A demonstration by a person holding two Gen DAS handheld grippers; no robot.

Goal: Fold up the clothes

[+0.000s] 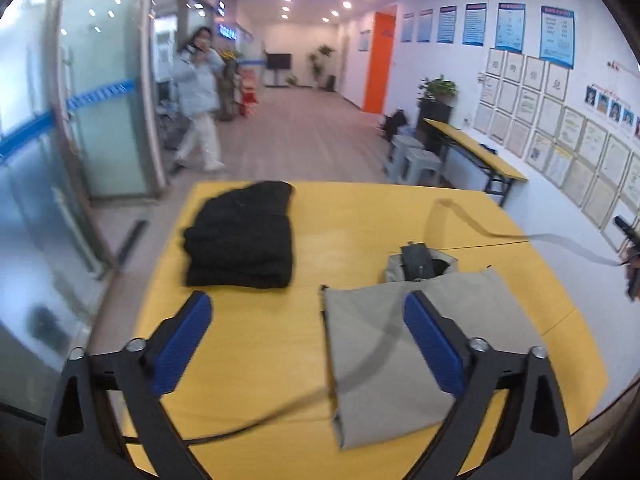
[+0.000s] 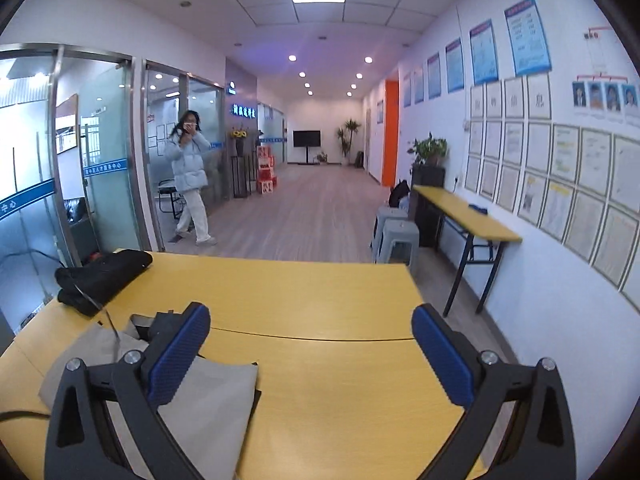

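Note:
A folded grey garment (image 1: 384, 344) lies on the yellow table (image 1: 260, 340), with a dark waistband part at its far end. A folded black garment (image 1: 244, 236) lies further back to the left. My left gripper (image 1: 308, 340) is open and empty above the table, its right finger over the grey garment. In the right wrist view my right gripper (image 2: 312, 352) is open and empty over bare table (image 2: 340, 380). The grey garment (image 2: 216, 392) lies under its left finger, and the black garment (image 2: 100, 276) sits at the far left.
A black cable (image 1: 260, 420) crosses the near table. A grey strap (image 1: 500, 232) runs to the right edge. A person (image 2: 190, 176) walks in the corridor beyond. A narrow side table (image 2: 464, 212) and grey stools (image 2: 396, 236) stand by the right wall. Glass doors are on the left.

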